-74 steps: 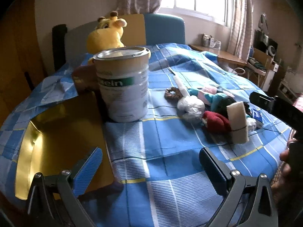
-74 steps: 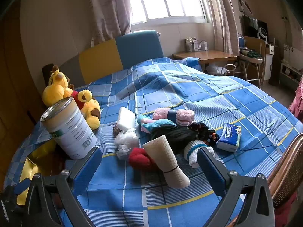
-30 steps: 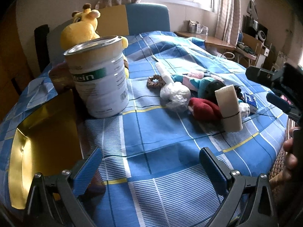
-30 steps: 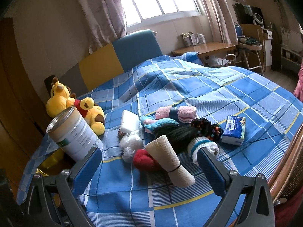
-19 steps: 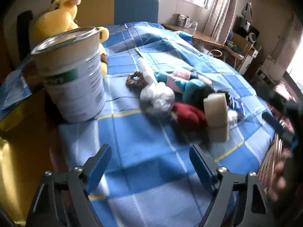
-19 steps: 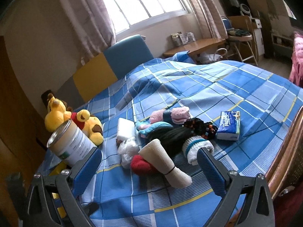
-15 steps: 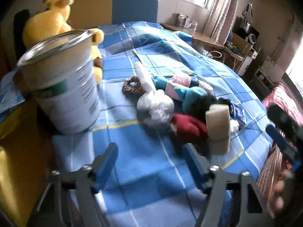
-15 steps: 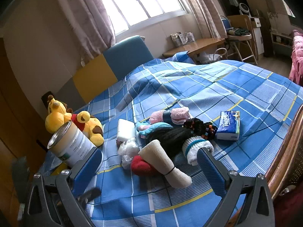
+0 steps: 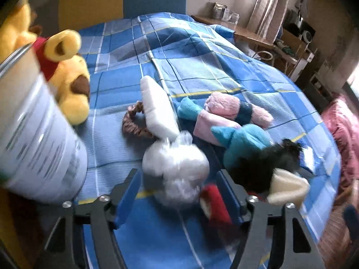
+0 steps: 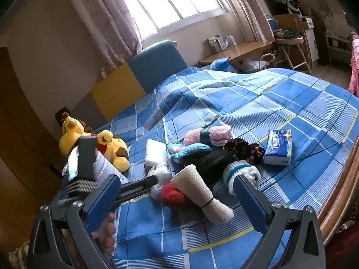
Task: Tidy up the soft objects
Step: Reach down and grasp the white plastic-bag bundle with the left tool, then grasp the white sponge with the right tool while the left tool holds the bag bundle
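You are at the reaching step: your left tool [image 9: 177, 192] is wide open and holds nothing, and the white plastic bag bundle [image 9: 177, 168] sits between its two blue fingers [image 9: 128, 192], at the near end of the pile on the bed [image 9: 190, 67]. I cannot tell if a finger already touches the bag, because the picture is blurred. The bundle is nearly round, with its knotted neck pointing away from you toward the white foam pad [image 9: 157, 107], so its longer line runs along your fingers, not across them. I think the next move is to go a little more forward and lower, then close gently around the body of the bag. Be careful with the red sock [image 9: 213, 204] just beside your right finger; it may be caught together. Your right tool [image 10: 175, 204] is also wide open and empty, above the beige roll [image 10: 202, 192], near the same pile
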A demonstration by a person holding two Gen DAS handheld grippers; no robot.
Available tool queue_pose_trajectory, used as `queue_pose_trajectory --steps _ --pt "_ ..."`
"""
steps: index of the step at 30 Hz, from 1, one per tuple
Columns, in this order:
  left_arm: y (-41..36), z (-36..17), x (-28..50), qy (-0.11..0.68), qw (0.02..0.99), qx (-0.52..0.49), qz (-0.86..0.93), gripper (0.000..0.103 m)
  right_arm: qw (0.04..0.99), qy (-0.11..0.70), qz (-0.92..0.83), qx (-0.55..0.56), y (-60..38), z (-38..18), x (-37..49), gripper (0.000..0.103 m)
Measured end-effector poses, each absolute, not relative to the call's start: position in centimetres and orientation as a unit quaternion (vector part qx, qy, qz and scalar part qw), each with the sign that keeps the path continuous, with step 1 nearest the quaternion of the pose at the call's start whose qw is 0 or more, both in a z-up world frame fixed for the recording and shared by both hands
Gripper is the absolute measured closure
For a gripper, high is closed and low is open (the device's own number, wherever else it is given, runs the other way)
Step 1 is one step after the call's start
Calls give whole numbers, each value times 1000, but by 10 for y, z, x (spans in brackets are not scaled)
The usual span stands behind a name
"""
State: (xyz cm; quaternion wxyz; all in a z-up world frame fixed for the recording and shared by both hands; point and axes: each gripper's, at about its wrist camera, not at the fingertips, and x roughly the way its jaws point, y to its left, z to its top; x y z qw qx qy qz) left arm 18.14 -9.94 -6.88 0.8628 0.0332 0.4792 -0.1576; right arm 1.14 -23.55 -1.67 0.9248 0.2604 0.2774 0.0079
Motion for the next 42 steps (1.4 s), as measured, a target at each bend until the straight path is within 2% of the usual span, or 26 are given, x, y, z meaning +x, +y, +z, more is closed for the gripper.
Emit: queue_pose_trajectory --steps 2,3,5,9,12,18,23,27,29,31,32,42 --pt "-109 -78 192 480 863 46 -149 26 923 279 11 263 -236 -18 12 0" --pt "-111 -83 197 482 862 49 -147 29 923 280 12 264 -236 -18 12 0" --pt "-114 -93 204 491 856 53 -151 45 923 281 11 263 -236 -18 12 0" --pt "-104 -86 193 474 864 40 -168 58 924 286 11 253 -233 -17 13 1" --pt "-90 -75 173 460 870 30 -175 59 927 288 13 240 -229 -16 15 5" --pt "-58 -69 115 457 873 19 -172 59 927 295 16 231 -227 -15 15 6" --pt "-41 -84 62 444 878 57 -170 59 923 312 18 223 -223 -17 19 16" --pt "-37 -93 43 424 885 80 -175 59 914 343 31 213 -220 -21 28 32" --pt "-34 -94 44 426 884 72 -177 59 903 367 54 215 -217 -24 38 37" --pt "-30 -96 48 429 884 62 -177 59 889 393 85 218 -212 -25 54 47" --pt "-30 -97 49 429 883 59 -178 59 887 398 94 216 -209 -23 61 49" --pt "-21 -106 48 421 886 27 -192 59 867 469 125 108 -149 -22 190 49"
